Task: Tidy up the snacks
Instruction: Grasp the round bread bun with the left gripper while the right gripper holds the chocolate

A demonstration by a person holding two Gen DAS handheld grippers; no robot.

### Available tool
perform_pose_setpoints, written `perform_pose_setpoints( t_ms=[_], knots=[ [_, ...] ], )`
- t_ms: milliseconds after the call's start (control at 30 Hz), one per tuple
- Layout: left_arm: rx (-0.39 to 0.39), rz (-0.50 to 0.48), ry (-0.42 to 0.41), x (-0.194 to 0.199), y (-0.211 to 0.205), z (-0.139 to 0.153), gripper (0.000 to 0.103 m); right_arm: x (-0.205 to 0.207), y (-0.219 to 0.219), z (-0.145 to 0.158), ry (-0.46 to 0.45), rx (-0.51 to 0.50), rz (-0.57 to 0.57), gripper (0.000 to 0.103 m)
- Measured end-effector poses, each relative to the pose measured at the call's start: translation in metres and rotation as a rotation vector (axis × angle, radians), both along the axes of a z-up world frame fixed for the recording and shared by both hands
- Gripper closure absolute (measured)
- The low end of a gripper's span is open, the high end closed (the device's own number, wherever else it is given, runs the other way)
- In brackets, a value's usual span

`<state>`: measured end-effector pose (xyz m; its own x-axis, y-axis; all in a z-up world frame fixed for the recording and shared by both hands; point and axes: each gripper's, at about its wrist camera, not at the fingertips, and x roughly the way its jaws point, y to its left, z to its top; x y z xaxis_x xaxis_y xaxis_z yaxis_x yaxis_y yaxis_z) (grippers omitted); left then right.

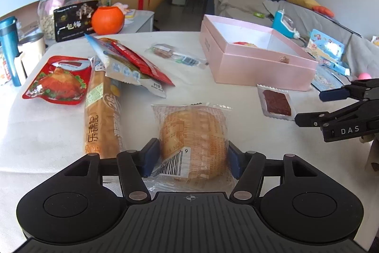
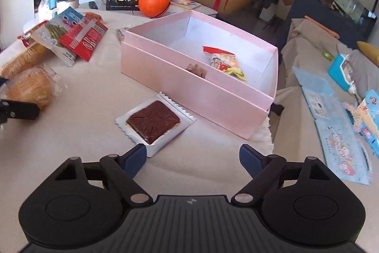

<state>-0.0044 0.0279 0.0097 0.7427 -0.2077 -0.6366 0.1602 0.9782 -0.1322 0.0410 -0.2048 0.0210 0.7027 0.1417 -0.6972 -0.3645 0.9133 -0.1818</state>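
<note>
Left gripper [image 1: 193, 155] straddles bun [image 1: 193, 134], blue pads at both sides, wrapper maybe touched; real squeeze cannot tell. Guess: lined up to grab bun for box [image 1: 260, 63]. Bun lies left of box, well apart. Right gripper [image 2: 193, 158] wide open, nothing between pads, near brown bar [image 2: 152, 121]; bar lies just in front of box. Guess: bar next. Right view shows inside box: red-yellow pack [image 2: 223, 61] on floor. Left view shows chicken pack [image 1: 56, 80], far left of box.
</note>
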Motion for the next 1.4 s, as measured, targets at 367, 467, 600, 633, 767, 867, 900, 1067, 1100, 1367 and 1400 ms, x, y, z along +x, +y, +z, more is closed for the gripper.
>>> perform_pose_setpoints(
  t_ms=[367,467,600,633,767,867,900,1067,1100,1367,1400],
  knots=[
    [0.022,-0.001,-0.028,-0.004,-0.002,-0.004,0.038,0.053,0.045,-0.011,0.12,0.172,-0.083,0.027],
    [0.016,-0.003,-0.032,-0.004,0.0,-0.004,0.038,0.048,0.05,-0.01,0.112,0.178,-0.023,0.04],
    [-0.007,-0.002,-0.034,-0.004,0.003,-0.005,0.038,0.03,0.043,-0.008,0.115,0.141,0.069,0.041],
    [-0.011,-0.001,-0.035,-0.004,0.004,-0.005,0.038,0.027,0.038,-0.007,0.119,0.139,0.073,0.041],
    [-0.021,0.003,-0.032,-0.003,0.005,-0.005,0.038,0.023,0.021,-0.007,0.123,0.151,0.052,0.04],
    [-0.032,-0.002,-0.005,-0.002,0.007,-0.002,0.038,0.026,0.021,-0.007,0.107,0.153,0.047,0.04],
    [-0.035,-0.007,0.011,0.0,0.008,0.0,0.038,0.028,0.023,-0.007,0.103,0.161,0.046,0.04],
    [-0.027,-0.043,0.071,0.002,0.007,0.012,0.038,0.042,0.034,-0.007,0.091,0.19,0.063,0.04],
    [-0.015,-0.051,0.07,0.001,0.006,0.014,0.038,0.045,0.036,-0.009,0.093,0.186,0.06,0.04],
    [-0.026,-0.114,0.056,-0.006,0.001,0.031,0.04,0.026,0.034,0.005,0.123,0.128,0.136,0.06],
    [-0.007,-0.118,0.056,-0.005,-0.001,0.031,0.04,0.021,0.032,0.007,0.129,0.122,0.142,0.06]
  ],
)
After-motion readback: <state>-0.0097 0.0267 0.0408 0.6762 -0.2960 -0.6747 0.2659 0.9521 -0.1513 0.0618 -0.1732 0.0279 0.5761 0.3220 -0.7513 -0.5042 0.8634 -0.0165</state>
